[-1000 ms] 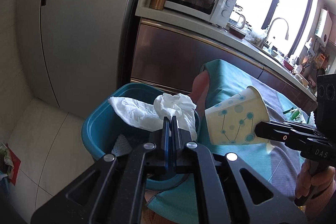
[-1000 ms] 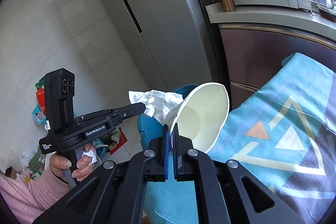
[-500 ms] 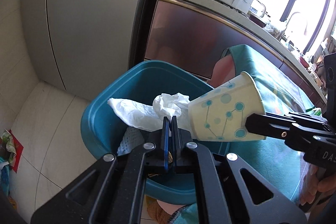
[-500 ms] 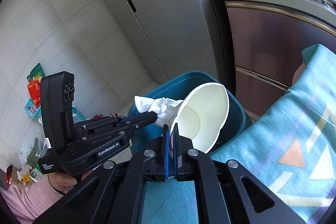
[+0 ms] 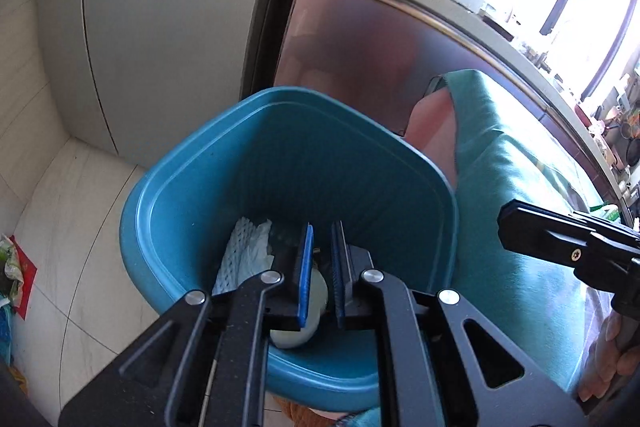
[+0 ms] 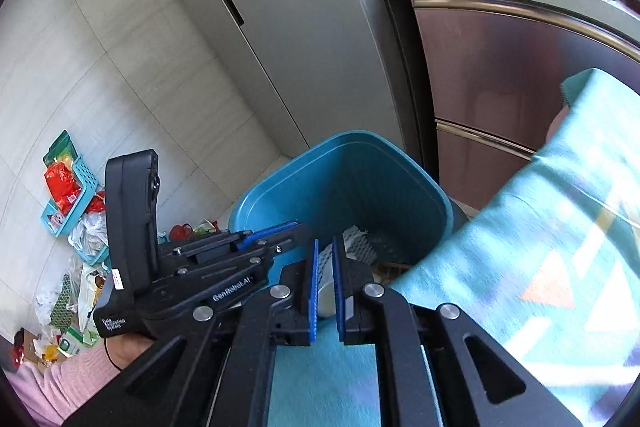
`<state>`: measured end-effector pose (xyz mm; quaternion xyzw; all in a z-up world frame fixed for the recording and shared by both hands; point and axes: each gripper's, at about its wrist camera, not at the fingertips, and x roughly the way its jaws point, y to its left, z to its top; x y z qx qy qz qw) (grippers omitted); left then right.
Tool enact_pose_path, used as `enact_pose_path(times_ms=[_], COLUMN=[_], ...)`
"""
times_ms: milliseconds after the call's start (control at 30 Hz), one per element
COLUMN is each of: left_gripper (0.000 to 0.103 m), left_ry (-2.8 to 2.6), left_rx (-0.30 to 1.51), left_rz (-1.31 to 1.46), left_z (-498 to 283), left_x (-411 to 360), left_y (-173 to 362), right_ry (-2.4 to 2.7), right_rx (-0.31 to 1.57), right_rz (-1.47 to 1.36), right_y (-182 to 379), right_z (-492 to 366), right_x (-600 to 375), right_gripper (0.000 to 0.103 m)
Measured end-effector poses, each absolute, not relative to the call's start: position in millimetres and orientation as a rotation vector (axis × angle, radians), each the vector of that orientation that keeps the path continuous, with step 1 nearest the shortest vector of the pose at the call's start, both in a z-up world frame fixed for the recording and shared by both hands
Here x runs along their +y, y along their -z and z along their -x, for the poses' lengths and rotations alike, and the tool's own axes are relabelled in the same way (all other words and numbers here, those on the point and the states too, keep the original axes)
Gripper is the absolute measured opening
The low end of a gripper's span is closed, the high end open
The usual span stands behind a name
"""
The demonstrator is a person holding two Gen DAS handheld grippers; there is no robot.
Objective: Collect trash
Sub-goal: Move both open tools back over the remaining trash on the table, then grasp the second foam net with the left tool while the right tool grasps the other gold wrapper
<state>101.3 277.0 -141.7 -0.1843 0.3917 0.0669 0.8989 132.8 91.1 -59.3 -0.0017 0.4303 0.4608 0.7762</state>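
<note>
Over the middle of both wrist views sits the blue bin (image 5: 288, 163), its mouth tipped toward the cameras, and the trash already lies inside it: a white netted wrapper (image 5: 244, 247) against the lower left wall and a pale rounded thing (image 5: 308, 311), perhaps a cup, low at the bottom, seen partly through the narrow gap of the left gripper (image 5: 321, 247); the jaws of that gripper are parting, a slim gap between the blue pads, with nothing pinched between them; the right gripper (image 6: 325, 259), at lower centre of its own view, is parting its jaws likewise and grips nothing, the bin's contents showing only behind the gap; both tools hang close together above the rim, the left one crossing the lower left of the right view, so a careless withdrawal could knock one against the other, or catch the near rim and tip the bin, which looks light and seems to stand hard by the teal patterned cloth (image 6: 540, 267) covering the desk at right; I cannot tell how firmly it stands; a tipped bin would spill the wrapper onto the tiled floor (image 5: 60, 227), where loose packets (image 6: 68, 187) already lie at the left edge.
</note>
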Motion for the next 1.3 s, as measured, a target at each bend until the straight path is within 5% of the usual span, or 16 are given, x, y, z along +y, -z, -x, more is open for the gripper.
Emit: enact_pose_path(times_ms=[367, 1300], left_gripper=[0.030, 0.043], left_ry=[0.004, 0.751], left_rx=[0.659, 0.706], left_rz=[0.263, -0.017], left_z=[-81.3, -106.4], left_x=[220.8, -124.3], left_y=[79.9, 59.1], right_ry=[-0.958, -0.015], right_rx=[0.783, 0.596], right_rz=[-0.054, -0.398], right_y=[31.3, 53.0], right_z=[-94.0, 4.4], right_x=[7.6, -353.5], right_gripper=[0.029, 0.044])
